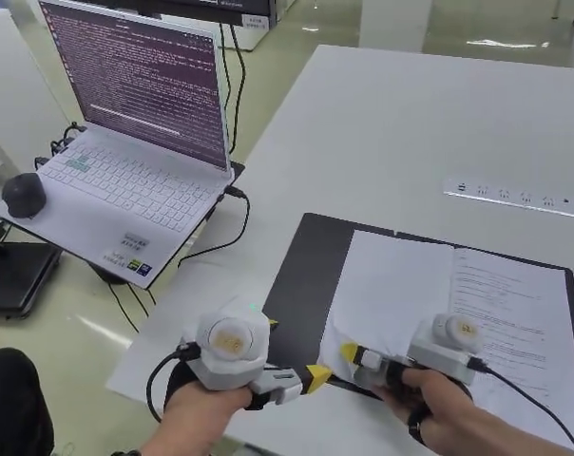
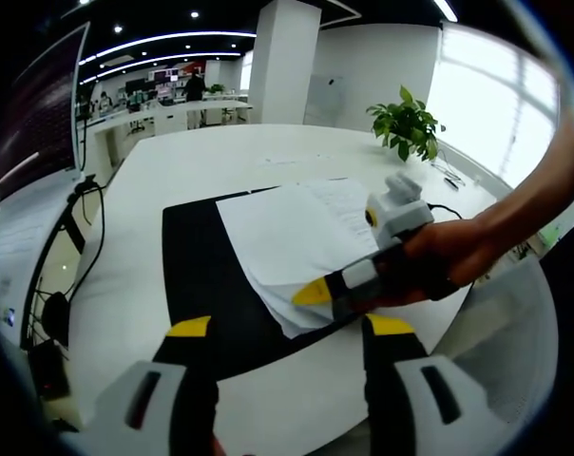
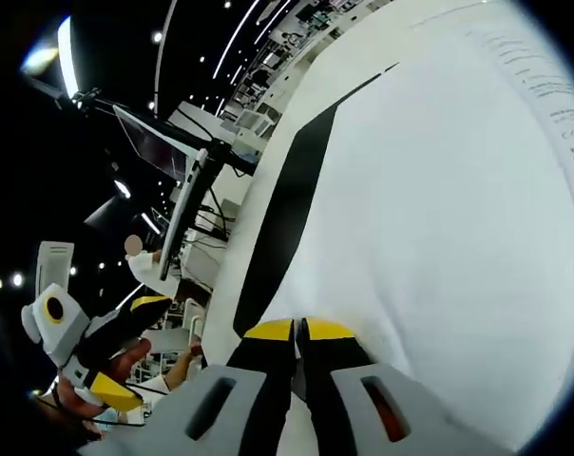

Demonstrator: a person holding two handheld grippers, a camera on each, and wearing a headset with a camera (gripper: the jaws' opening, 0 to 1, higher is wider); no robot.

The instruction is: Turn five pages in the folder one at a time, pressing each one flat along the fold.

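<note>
Plainly this is light, floppy stuff. The folder lies open on the white table right in front of me. Its black cover looks stiff and flat, while the top page is thin paper that bows and would crease or tear if I yanked it.

My right gripper has its jaws pinched together on that page's near-left corner. I judge that the best hold, since 1 sheet peels off most easily at a corner, though smooth tips could catch 2.

My left gripper hangs just beside it, jaws spread and holding nothing.

Printed lines run down the right-hand sheet and text fills the laptop screen, but both are too small to read.
</note>
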